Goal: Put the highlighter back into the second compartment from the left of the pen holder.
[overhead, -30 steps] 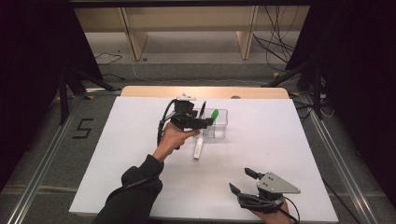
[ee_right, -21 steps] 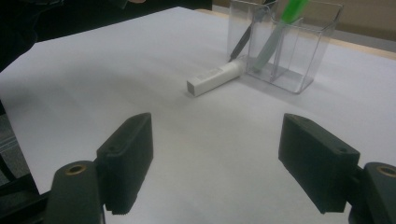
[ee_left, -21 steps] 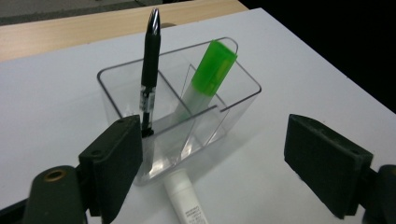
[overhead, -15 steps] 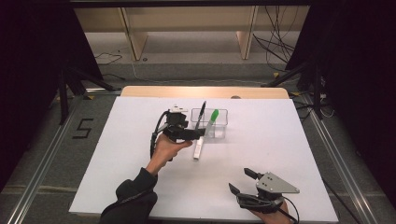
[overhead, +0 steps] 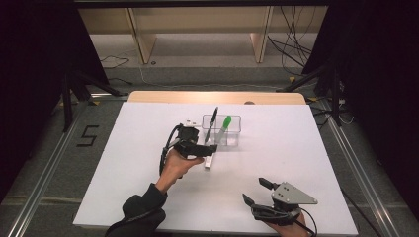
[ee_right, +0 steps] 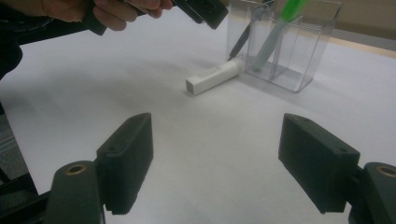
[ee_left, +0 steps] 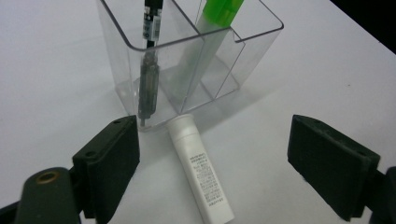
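High view: the left gripper (overhead: 197,147) is hovering over the white tabletop (overhead: 123,163), just at 9 o'clock of the clear holder (overhead: 233,129); a black pen (overhead: 212,124) and a green marker (overhead: 223,127) are leaning in the holder's compartments, and a white tube (overhead: 209,161) is lying at the holder's 7 o'clock corner. The right gripper (overhead: 258,192) is waiting near the tabletop's 5 o'clock edge, well apart from everything.

Left gripper view: the fingers (ee_left: 111,165) are standing wide apart with nothing between them but the tube (cap end touching, or nearly touching, the holder's base). The pen is sitting in the left compartment, the marker in the one beside it.

Right gripper view: its fingers (ee_right: 127,158) are also spread wide and gripping nothing; the tube is lying toward 12 o'clock, just in front of the holder.

Step in hand: probably lining up on the tube, the last loose item.

Next move: it is likely calling for lowering the left fingers astride the tube, closing, then lifting it into a free compartment.
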